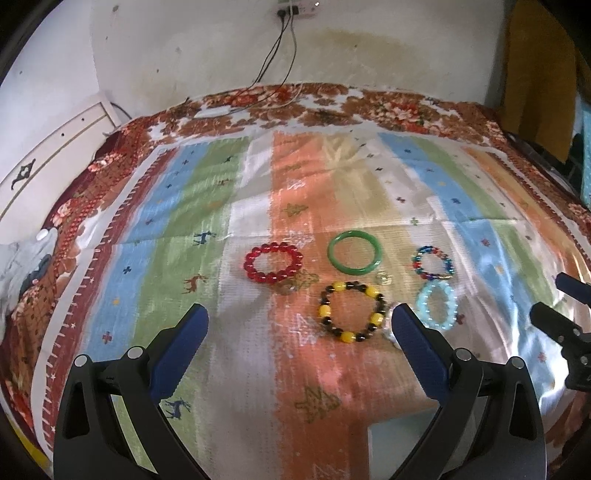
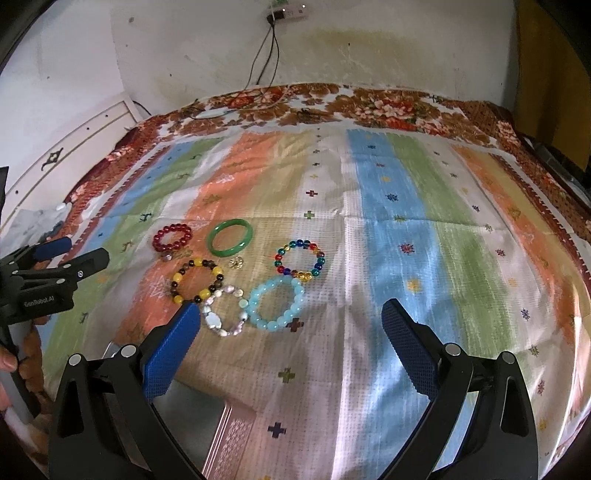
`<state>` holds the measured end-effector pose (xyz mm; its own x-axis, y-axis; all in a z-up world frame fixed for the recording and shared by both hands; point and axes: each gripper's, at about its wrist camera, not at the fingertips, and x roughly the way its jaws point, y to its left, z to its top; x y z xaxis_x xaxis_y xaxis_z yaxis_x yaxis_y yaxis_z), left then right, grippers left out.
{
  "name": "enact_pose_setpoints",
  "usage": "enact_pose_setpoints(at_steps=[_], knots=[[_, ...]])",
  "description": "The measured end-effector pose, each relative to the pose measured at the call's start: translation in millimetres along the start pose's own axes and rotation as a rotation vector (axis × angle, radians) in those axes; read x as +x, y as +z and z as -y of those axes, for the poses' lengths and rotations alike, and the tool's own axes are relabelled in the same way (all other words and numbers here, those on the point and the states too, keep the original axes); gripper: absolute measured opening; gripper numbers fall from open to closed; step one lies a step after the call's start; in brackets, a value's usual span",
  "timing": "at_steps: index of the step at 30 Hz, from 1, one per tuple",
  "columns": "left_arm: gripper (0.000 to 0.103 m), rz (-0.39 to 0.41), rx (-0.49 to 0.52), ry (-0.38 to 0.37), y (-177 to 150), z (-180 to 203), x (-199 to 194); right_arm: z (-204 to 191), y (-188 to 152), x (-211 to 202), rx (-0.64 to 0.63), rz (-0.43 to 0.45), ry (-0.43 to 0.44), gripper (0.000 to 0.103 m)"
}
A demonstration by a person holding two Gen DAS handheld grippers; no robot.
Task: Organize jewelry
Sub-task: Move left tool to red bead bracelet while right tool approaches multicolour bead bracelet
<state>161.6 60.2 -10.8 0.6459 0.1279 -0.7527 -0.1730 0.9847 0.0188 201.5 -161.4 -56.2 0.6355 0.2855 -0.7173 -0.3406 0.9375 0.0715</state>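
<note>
A bed is seen covered by a striped cloth [image 1: 207, 184] with a flowered border, and the jewelry is laid out in a loose cluster on the cloth's middle, closer to the near edge than to the far edge by the wall [image 1: 184, 48]. A red bead bracelet [image 1: 273, 262] is placed at the left of the cluster, with a green bangle [image 1: 354, 252] just beside it on the right, the two apart. A bracelet of mixed coloured beads [image 2: 299, 260] is set further right, and a pale blue bead bracelet [image 2: 276, 303] is found just in front of it, nearly touching. A yellow and dark bead bracelet [image 1: 352, 312] is laid in front of the red one and the bangle. A pearly white bracelet [image 2: 225, 310] is seen in the right wrist view between the yellow and dark bracelet and the pale blue one, touching or almost touching both. A small gold trinket [image 2: 235, 262] is set just in front of the bangle, and a small charm [image 2: 167, 255] is placed at the near side of the red bracelet. The left gripper [image 1: 301, 321] is held above the cloth short of the cluster, its fingers spread wide with nothing between them. The right gripper [image 2: 291, 317] is likewise held with fingers spread wide and empty, its left finger [image 2: 173, 347] near the pearly bracelet. Part of a flat metallic box [image 2: 207, 424] is seen at the near edge below the right gripper. A socket with cables [image 1: 291, 7] is mounted on the wall.
</note>
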Motion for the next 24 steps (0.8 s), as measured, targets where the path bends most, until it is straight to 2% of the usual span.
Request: enact_pose_setpoints(at_steps=[15, 19, 24], knots=[[0.098, -0.082, -0.099, 0.042, 27, -42, 52, 11, 29, 37, 0.005, -0.046, -0.031, 0.099], [0.098, -0.106, -0.121, 0.052, 31, -51, 67, 18, 36, 50, 0.029, -0.078, -0.047, 0.099], [0.097, -0.133, -0.136, 0.055, 36, -59, 85, 24, 39, 65, 0.047, -0.125, -0.028, 0.099]])
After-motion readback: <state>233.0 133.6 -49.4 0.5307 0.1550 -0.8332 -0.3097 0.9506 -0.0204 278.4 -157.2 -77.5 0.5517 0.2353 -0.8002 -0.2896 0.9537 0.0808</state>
